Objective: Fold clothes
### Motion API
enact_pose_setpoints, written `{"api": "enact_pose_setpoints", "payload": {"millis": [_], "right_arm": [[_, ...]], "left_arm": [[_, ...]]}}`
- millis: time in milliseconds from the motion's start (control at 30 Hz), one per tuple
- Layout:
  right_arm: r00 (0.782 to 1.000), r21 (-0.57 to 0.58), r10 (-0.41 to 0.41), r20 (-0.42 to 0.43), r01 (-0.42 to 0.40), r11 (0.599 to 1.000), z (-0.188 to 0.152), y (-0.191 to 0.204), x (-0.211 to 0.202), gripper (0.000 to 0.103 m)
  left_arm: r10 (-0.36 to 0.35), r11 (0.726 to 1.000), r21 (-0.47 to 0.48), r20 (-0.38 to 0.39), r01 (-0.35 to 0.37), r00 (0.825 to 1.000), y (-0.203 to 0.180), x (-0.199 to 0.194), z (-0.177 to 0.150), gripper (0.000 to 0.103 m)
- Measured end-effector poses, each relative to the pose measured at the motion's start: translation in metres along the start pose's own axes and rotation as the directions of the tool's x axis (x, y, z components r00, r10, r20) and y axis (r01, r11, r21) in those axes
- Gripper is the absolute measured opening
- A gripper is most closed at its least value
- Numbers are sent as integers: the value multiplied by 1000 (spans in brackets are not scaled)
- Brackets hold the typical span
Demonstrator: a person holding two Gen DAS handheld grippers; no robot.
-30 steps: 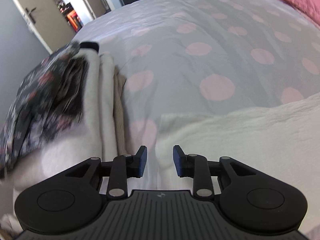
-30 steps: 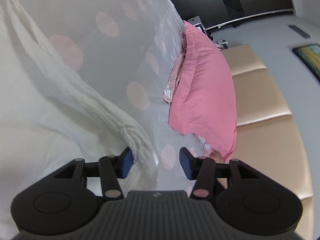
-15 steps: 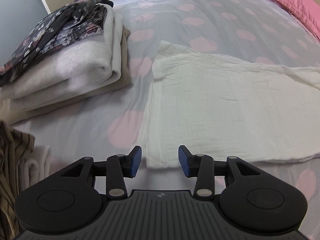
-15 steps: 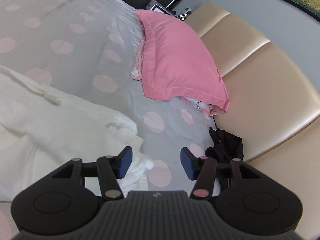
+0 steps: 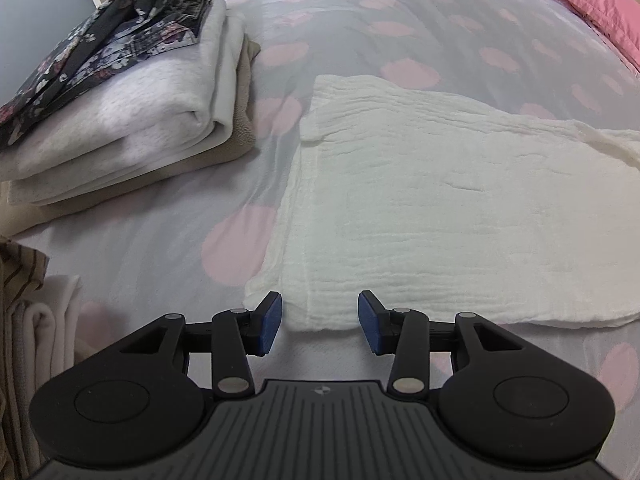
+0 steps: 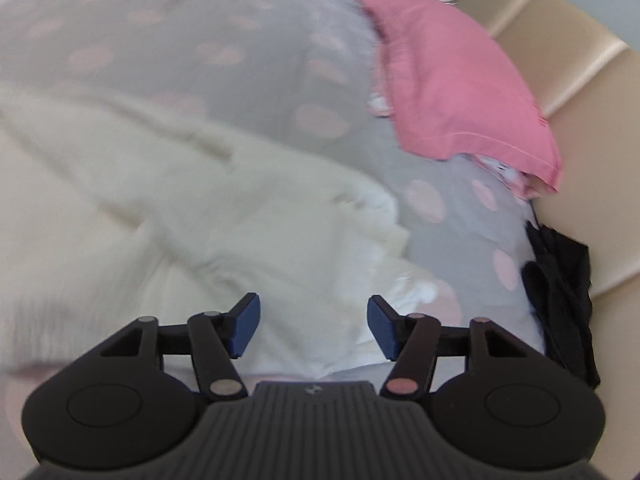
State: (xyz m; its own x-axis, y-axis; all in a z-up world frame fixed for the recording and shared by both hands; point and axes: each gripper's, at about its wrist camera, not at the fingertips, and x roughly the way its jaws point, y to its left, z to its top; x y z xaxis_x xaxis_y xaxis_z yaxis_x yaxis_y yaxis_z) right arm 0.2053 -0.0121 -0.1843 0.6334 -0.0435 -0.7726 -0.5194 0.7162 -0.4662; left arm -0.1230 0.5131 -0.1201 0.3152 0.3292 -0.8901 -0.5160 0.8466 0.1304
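A cream crinkled garment (image 5: 440,200) lies spread flat on the polka-dot bedspread (image 5: 400,20). My left gripper (image 5: 319,322) is open, with its blue pads on either side of the garment's near left corner and nothing held. In the right wrist view the same cream garment (image 6: 200,208) looks blurred, and its right end is rumpled. My right gripper (image 6: 313,330) is open above that rumpled near edge, holding nothing.
A stack of folded clothes (image 5: 120,112), topped by a dark floral piece (image 5: 112,40), sits at the left. More folded items (image 5: 24,340) lie at the near left edge. A pink pillow (image 6: 452,80), a beige headboard (image 6: 580,92) and a black garment (image 6: 560,292) are at the right.
Both grippers have pulled back toward the near edge of the garment. The left view now shows the garment spread flat; the right view has swung and is blurred by motion.
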Motion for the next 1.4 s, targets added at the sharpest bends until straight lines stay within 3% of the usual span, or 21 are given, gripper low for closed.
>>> {"api": "enact_pose_setpoints", "payload": {"millis": [67, 100, 133, 167, 200, 433, 600, 700, 733, 767, 800, 833, 1000, 1133, 1233, 1367, 1400], "right_arm": [[1000, -31, -21, -2, 21, 999, 1, 7, 4, 64], [999, -28, -33, 3, 33, 999, 4, 5, 4, 56], [999, -26, -45, 8, 45, 999, 7, 3, 4, 31], [998, -23, -57, 13, 57, 998, 10, 2, 4, 16], [997, -20, -69, 18, 69, 997, 14, 0, 3, 12], [987, 0, -152, 52, 152, 988, 36, -11, 1, 7], [974, -23, -211, 87, 214, 977, 73, -20, 10, 7], [964, -26, -249, 93, 253, 967, 94, -23, 22, 8], [959, -23, -269, 92, 273, 962, 99, -24, 27, 14], [953, -20, -290, 92, 293, 956, 104, -24, 32, 22], [942, -6, -320, 99, 322, 947, 106, -25, 34, 45], [931, 8, -350, 106, 351, 936, 108, -25, 37, 52], [937, 162, -340, 81, 324, 932, 105, -51, 34, 53], [960, 336, -279, -8, 265, 904, 77, -76, 35, 54], [981, 506, -176, -86, 195, 840, 44, -94, 40, 57], [993, 740, -10, -117, 94, 666, -5, -107, 44, 66], [993, 766, 15, -117, 81, 638, -14, -104, 45, 67]], "left_arm": [[8, 1000, 20, -5, -8, 1000, -4, 2, 0, 40], [13, 1000, 27, -6, -13, 1000, -5, 3, 0, 40], [17, 999, 33, -7, -17, 1000, -6, 3, 0, 40], [19, 999, 35, -7, -19, 1000, -6, 3, 0, 40], [19, 999, 33, -5, -19, 1000, -6, 3, 0, 40], [27, 999, 36, -2, -27, 1000, -6, 7, 2, 40], [39, 998, 45, -13, -38, 999, -6, 11, 1, 40], [52, 997, 61, -18, -51, 998, -7, 14, 1, 40], [56, 996, 68, -20, -54, 998, -8, 15, 1, 40], [58, 996, 72, -22, -56, 998, -8, 16, 1, 40], [59, 996, 73, -23, -57, 998, -7, 17, 1, 40], [57, 996, 68, -23, -56, 998, -7, 18, 2, 40], [34, 999, 36, -25, -33, 999, -2, 20, 3, 40], [10, 1000, -5, -19, -10, 1000, 2, 18, 3, 40], [-6, 998, -57, 0, 6, 1000, 9, 13, 5, 40], [-20, 993, -117, 37, 24, 999, 16, 3, 8, 40], [-22, 991, -131, 46, 27, 999, 17, 1, 8, 40]]}}
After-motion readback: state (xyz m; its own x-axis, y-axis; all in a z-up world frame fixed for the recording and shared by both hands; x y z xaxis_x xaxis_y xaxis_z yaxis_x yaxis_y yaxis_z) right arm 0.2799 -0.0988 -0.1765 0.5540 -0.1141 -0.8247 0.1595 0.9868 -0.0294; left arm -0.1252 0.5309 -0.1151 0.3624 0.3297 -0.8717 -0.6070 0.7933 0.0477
